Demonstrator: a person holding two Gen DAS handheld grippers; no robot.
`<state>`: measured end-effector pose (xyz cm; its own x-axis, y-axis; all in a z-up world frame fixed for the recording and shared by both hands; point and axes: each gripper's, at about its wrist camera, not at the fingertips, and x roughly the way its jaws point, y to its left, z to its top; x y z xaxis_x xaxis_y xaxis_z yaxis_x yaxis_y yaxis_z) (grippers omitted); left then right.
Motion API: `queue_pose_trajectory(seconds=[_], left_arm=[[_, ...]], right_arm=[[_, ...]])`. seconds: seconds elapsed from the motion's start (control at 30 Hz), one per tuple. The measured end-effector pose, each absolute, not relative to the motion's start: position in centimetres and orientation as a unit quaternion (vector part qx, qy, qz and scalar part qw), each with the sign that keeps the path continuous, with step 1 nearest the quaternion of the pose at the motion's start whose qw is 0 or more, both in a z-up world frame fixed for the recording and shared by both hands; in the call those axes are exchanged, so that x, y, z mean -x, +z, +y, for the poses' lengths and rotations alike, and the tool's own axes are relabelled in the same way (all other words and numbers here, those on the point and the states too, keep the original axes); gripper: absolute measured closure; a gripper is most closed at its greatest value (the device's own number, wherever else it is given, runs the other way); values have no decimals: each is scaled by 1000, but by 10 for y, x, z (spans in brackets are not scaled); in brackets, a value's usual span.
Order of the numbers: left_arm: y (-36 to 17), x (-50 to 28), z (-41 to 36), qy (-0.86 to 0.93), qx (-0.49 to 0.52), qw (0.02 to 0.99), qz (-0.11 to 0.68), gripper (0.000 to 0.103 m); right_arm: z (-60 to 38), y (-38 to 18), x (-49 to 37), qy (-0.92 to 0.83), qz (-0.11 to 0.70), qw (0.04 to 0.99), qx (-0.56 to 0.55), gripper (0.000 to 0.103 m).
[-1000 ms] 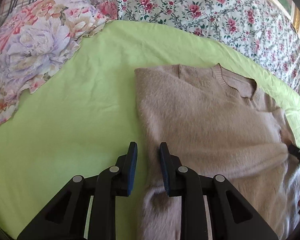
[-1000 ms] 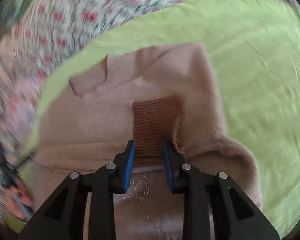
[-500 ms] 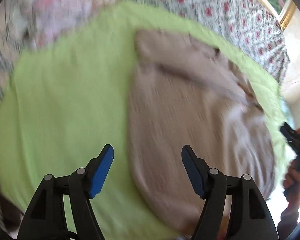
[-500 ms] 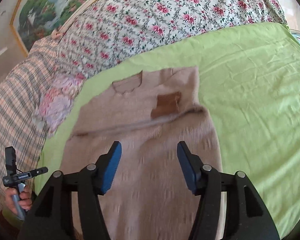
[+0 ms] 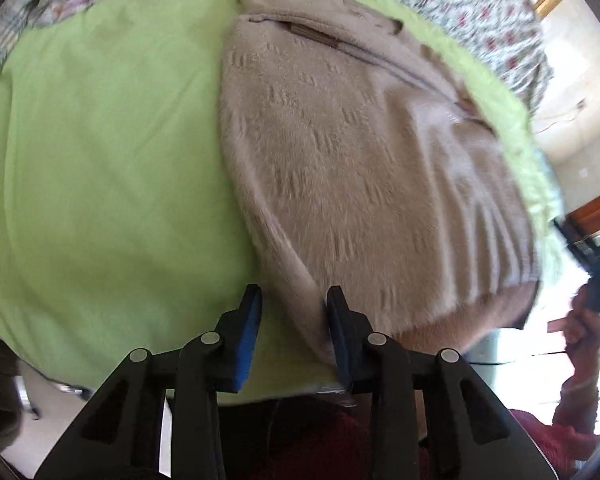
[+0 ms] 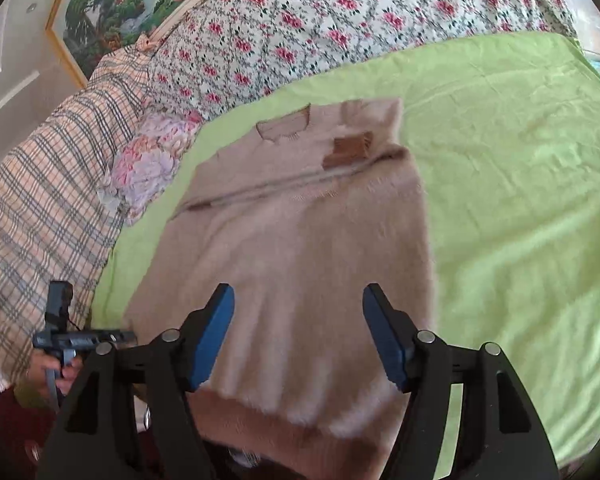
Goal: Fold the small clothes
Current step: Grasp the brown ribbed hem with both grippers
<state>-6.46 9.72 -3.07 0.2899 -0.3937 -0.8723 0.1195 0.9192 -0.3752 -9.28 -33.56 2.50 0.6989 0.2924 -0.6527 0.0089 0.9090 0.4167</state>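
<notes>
Lying flat on the bed (image 6: 500,168), sleeves folded in: one sweater (image 6: 300,248), soft, fuzzy, limp, likely best taken at hem corners; left gripper (image 5: 292,320) jaws closing astride its near corner, right gripper (image 6: 298,332) jaws opening, empty.

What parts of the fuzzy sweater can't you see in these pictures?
- Sweater hem: right wrist view, hidden behind the right tool and its frame.
- Sleeves: both views, folded in across the body, only one brown cuff shows.
- Knit pattern: right wrist view, blurred.
- Near corner: left wrist view, behind the closing left tool.
</notes>
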Motion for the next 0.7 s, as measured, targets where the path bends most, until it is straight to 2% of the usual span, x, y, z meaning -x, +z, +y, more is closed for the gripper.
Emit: queue_pose_trajectory(seconds=[0.03,0.07,0.1,0.23,0.4,0.57,0.6,0.63,0.67,0.7], left_arm=[[-30,66,102,-179,139,792,567,58],[-31,68,105,-195,160,786,564,46],[-33,69,105,-207,177,779,565,40],[-51,76,88,-226,178,761,582,40],[-49,90,81,-259,141,791,535,47],[-57,86,82,-295,156,778,531,42],[-57,85,81,-299,153,778,531,43],[-56,85,80,-303,149,777,531,44],[-55,84,78,-303,140,782,527,65],[-54,85,78,-299,129,788,523,97]], right_arm=[[-340,22,98,80,386,897,-203,35],[-346,18,103,82,394,891,-211,35],[-351,15,106,83,400,886,-218,35],[-375,3,130,88,424,871,-233,35],[-377,-26,149,131,459,844,-242,35],[-353,-46,137,180,435,839,-274,35],[-351,-47,135,186,430,839,-279,37],[-348,-48,133,189,428,838,-281,53],[-345,-52,131,188,438,835,-276,70],[-345,-53,130,187,445,831,-275,95]])
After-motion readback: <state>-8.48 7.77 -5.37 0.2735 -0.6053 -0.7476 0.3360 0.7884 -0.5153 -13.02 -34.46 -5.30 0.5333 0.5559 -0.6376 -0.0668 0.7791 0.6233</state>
